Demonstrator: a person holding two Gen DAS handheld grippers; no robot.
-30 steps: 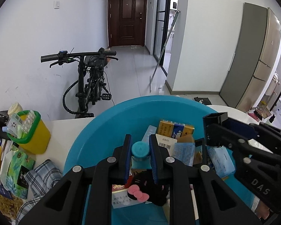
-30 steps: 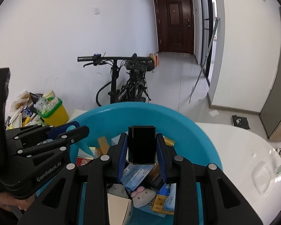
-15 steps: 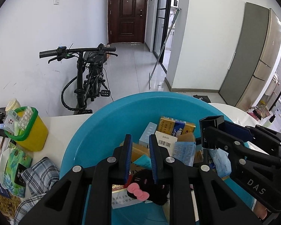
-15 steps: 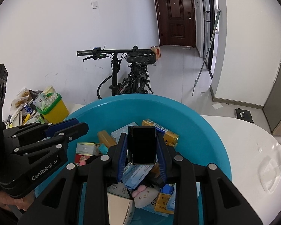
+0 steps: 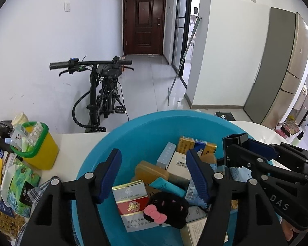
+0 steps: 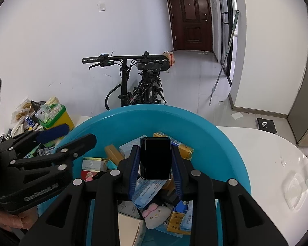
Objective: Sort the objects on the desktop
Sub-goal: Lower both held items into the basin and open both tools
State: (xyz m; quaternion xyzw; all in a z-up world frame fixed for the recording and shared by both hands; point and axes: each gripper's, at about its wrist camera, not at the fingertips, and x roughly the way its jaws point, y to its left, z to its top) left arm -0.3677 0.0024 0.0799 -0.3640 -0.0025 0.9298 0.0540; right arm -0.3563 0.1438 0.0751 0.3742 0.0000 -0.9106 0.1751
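The left gripper [image 5: 154, 174] is hanging over the basin [image 5: 133, 135] with jaws wide apart, holding nothing. The right gripper [image 6: 155, 164] is clamping a black box [image 6: 155, 157] above the basin. Most items are lying inside; clutter [image 5: 14, 164] is waiting on the surface.

Left gripper [image 5: 155, 173] spread wide, over cluttered blue basin [image 5: 131, 135]

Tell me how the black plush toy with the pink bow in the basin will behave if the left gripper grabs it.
The black plush toy looks fuzzy and rounded, so it probably squashes between the open left gripper fingers and weighs little. It lies on loose boxes in the blue basin, so neighbours may shift. Breakage seems unlikely.
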